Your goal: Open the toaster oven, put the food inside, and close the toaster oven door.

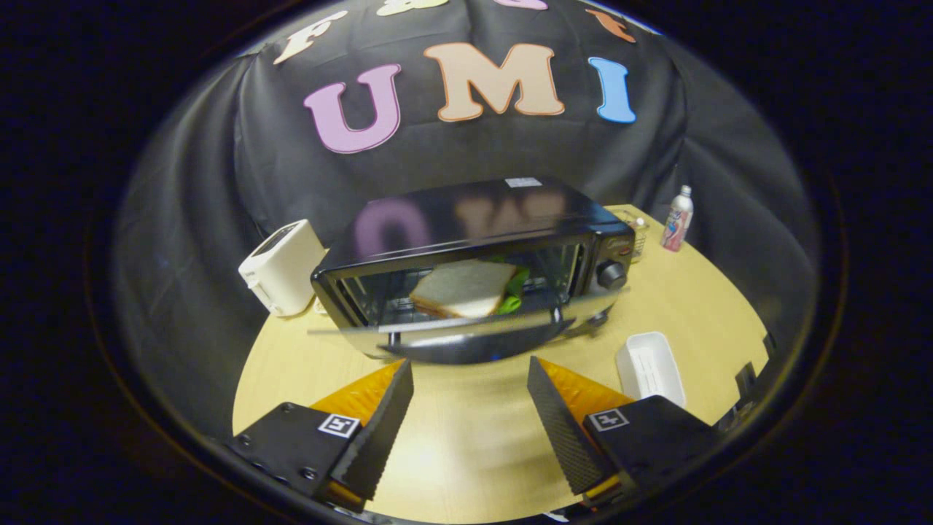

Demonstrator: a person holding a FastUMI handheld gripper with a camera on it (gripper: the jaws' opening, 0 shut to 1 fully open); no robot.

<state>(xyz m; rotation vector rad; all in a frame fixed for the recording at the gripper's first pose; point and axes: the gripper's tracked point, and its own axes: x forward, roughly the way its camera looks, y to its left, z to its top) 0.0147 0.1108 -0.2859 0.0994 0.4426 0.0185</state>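
White toaster (280,267) beside oven (474,248); fingers (470,367) apart

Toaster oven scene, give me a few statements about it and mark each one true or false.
1. The sandwich lies inside the toaster oven. True.
2. The oven door is fully shut. False: it hangs partly open, blurred, just ahead of the fingers.
3. The gripper is shut on the sandwich. False: its fingers are spread apart with nothing between them.
4. A white toaster stands beside the oven, on the side away from its knob. True.
5. The white tray holds the food. False: it looks empty, on the table near the knob side.
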